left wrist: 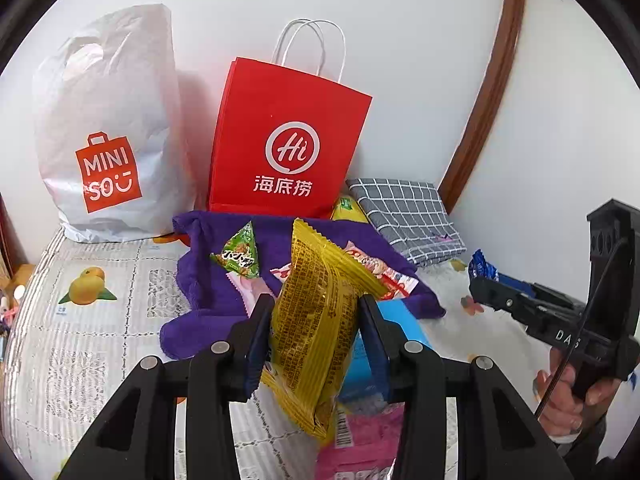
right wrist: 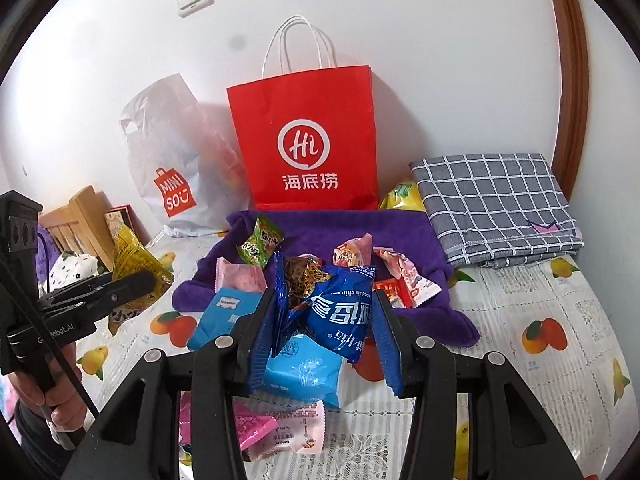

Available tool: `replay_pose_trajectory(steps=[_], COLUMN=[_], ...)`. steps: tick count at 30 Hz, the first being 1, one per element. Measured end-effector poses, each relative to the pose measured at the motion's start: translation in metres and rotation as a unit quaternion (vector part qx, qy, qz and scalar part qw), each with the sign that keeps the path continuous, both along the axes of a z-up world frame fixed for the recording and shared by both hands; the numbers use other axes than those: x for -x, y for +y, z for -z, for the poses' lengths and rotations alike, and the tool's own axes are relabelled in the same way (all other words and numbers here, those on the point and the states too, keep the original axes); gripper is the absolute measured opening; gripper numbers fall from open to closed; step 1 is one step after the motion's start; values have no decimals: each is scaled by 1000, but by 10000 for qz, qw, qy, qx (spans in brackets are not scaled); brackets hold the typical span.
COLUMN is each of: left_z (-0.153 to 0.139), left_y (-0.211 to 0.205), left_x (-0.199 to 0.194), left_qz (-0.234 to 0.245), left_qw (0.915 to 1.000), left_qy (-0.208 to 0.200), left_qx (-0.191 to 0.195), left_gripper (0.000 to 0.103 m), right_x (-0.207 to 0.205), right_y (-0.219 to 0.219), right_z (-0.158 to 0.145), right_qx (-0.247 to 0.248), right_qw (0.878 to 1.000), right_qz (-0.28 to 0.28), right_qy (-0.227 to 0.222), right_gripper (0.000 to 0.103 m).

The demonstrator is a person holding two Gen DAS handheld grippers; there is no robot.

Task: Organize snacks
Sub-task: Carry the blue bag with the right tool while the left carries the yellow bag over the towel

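**Gripping one crinkly snack packet in each tool above the pile**

The left gripper (left wrist: 316, 344) has its blue ribbed pads closed on a yellow foil snack packet (left wrist: 316, 304), a glossy, creased pouch with serrated ends that stands tilted between the jaws, clear of the bed. The right gripper (right wrist: 324, 340) is clamped the same way on a blue cookie packet (right wrist: 340, 312), crumpled plastic with white lettering and a brown cookie print at its torn-looking top.

Below them, a fuzzy purple towel (right wrist: 400, 236) lies rumpled on a white quilted bedsheet (right wrist: 540, 296) printed with oranges and lemons. On the towel sit a small green triangular packet (right wrist: 260, 242) and several pink-and-white wrapped snacks (right wrist: 352, 254); a light blue carton (right wrist: 224, 316) overlaps the towel's near edge, and pink wrappers (right wrist: 252, 424) lie on the sheet close to the camera.

Against the white wall stand a stiff red paper bag (right wrist: 308, 140) with white twisted-cord handles and a soft, wrinkled white Miniso plastic bag (left wrist: 108, 128); what either holds cannot be seen. A folded grey checked cloth (right wrist: 496, 204) lies beside the red bag, with a yellow packet (right wrist: 402, 196) wedged between them.
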State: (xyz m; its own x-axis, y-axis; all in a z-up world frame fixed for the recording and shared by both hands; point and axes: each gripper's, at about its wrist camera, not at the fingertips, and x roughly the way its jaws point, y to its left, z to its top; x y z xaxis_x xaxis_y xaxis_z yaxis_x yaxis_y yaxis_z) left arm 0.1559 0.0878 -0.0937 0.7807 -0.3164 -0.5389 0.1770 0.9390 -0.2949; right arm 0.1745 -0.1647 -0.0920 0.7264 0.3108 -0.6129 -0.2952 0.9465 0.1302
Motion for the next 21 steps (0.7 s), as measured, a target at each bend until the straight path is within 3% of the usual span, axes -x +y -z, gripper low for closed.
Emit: replay_pose_trajectory(steps=[12,21], left_z=[-9,-13], left_y=[0,3], left_x=[-15,-28], left_qz=[-159,-311], left_qw=[9989,9991], left_qy=[60,-31], left_qx=[427,287], left_gripper=[41,41], right_x=[-10,-29], right_y=[5,10], right_z=[-13,-15], right_qx=[-138,-144], right_qw=[9998,9998], right_qz=[-26,-58], right_qy=[-134,-128], right_gripper=[46,46])
